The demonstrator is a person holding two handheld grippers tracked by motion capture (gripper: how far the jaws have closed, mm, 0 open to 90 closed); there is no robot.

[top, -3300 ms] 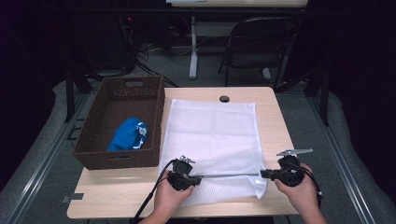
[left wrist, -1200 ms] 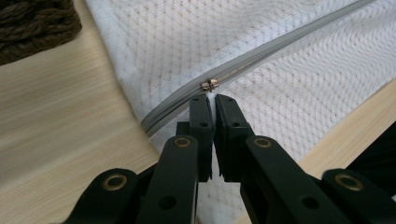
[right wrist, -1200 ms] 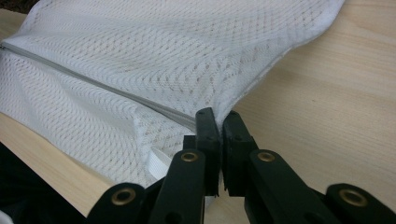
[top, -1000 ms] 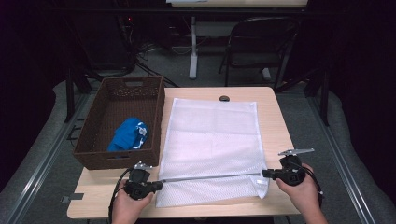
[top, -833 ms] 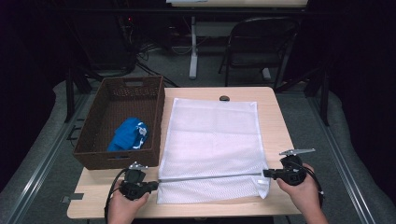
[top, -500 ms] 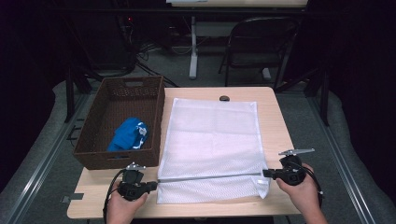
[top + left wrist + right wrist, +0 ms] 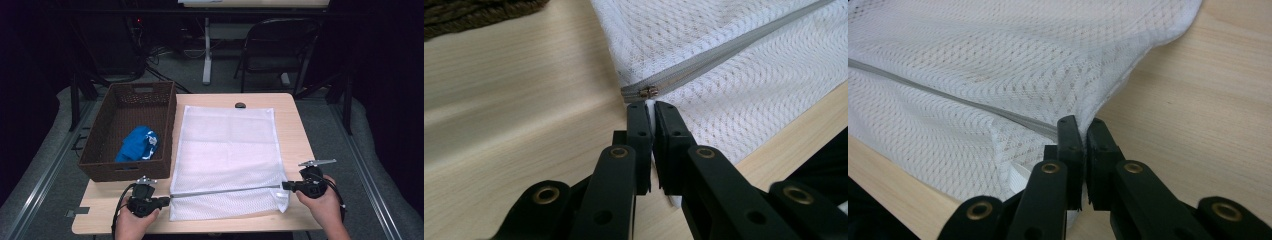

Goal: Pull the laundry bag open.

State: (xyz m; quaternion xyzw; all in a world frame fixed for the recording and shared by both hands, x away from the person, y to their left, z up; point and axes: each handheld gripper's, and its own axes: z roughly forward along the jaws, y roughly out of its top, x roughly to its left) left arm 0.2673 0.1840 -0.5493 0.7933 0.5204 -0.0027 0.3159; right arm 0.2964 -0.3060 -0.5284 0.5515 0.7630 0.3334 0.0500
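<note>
Light wood-grain table (image 7: 300, 130), centre of the high view. Brown woven basket (image 7: 100, 150) rests on its left part, overhanging the left edge. White mesh bag (image 7: 227, 150) lies flat across the middle, grey zipper (image 7: 225, 191) running left to right near the lower edge. Small dark round object (image 7: 240, 105) sits at the upper edge, just above the bag.

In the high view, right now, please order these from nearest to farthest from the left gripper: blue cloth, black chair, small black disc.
From the left gripper:
1. Blue cloth, in the wicker basket just beyond.
2. Small black disc, at the table's far edge.
3. Black chair, behind the table, right.
</note>
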